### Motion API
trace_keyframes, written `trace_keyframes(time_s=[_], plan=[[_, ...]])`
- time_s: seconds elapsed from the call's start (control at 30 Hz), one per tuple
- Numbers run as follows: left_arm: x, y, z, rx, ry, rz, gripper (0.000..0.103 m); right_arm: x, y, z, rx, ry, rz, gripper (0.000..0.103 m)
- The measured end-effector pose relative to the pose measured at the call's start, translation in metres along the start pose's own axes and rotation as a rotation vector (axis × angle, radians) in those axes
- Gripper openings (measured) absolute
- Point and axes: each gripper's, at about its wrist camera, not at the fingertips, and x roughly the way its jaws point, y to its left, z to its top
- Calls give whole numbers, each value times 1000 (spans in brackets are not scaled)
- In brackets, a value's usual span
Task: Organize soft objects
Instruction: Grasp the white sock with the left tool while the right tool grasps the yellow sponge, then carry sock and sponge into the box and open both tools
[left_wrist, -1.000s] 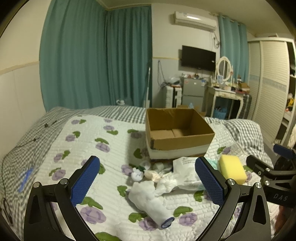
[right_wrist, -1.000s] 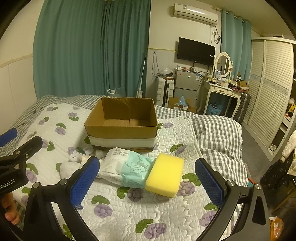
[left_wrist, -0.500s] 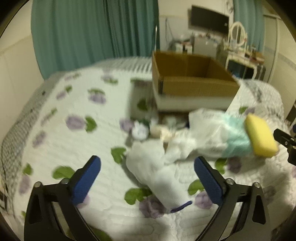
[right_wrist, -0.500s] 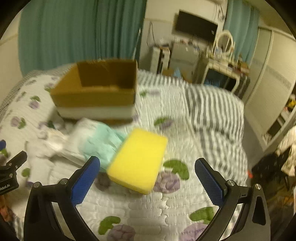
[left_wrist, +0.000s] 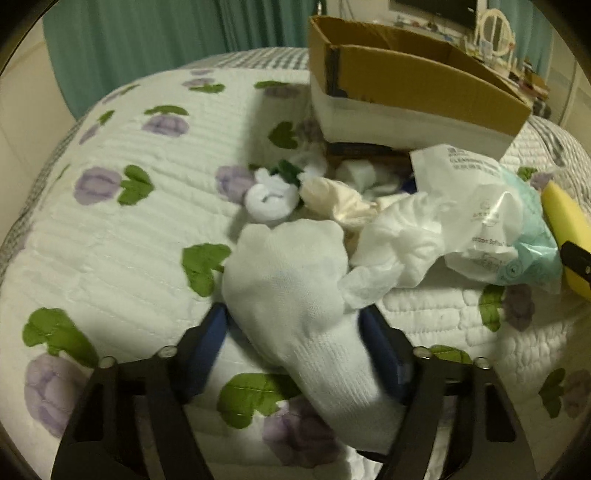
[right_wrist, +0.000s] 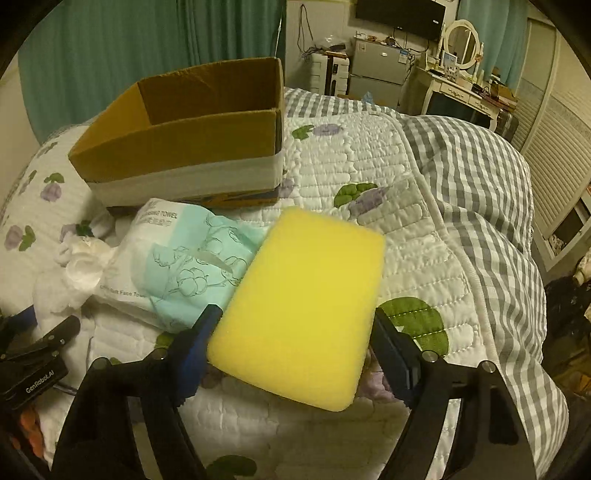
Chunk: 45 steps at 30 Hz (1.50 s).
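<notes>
1. On the floral quilt of the bed (right_wrist: 424, 229), the left tongs (left_wrist: 291, 343) straddle a white sock (left_wrist: 295, 295); their jaws have just been closing and stand narrowed at the sock's sides, though blur makes it impossible to tell whether the pads already press.
2. Further right, the right tongs (right_wrist: 295, 339) flank a yellow sponge (right_wrist: 306, 310) lying just beside a face towel pack (right_wrist: 184, 269); these jaws have also just been closing, and contact looks close but unconfirmed.
3. Beyond both, the cardboard box (right_wrist: 184, 147) sits open at the far side, likely the destination.
4. Risk: the sock lies against crumpled tissue (left_wrist: 399, 243), so a pinch may drag it along.
5. Risk: the sponge may squash and spring out if gripped only at its near corner.
6. Hidden: the sock's near end is cut off behind the left tongs, the box floor is unseen, and small white bundles by the box are too blurred to identify.
</notes>
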Motion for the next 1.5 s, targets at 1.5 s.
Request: trace_keyframes(time_s=[1.5], plan=[[-120, 3, 174, 96, -347, -228, 34, -115, 53, 151, -213, -364, 212, 64]])
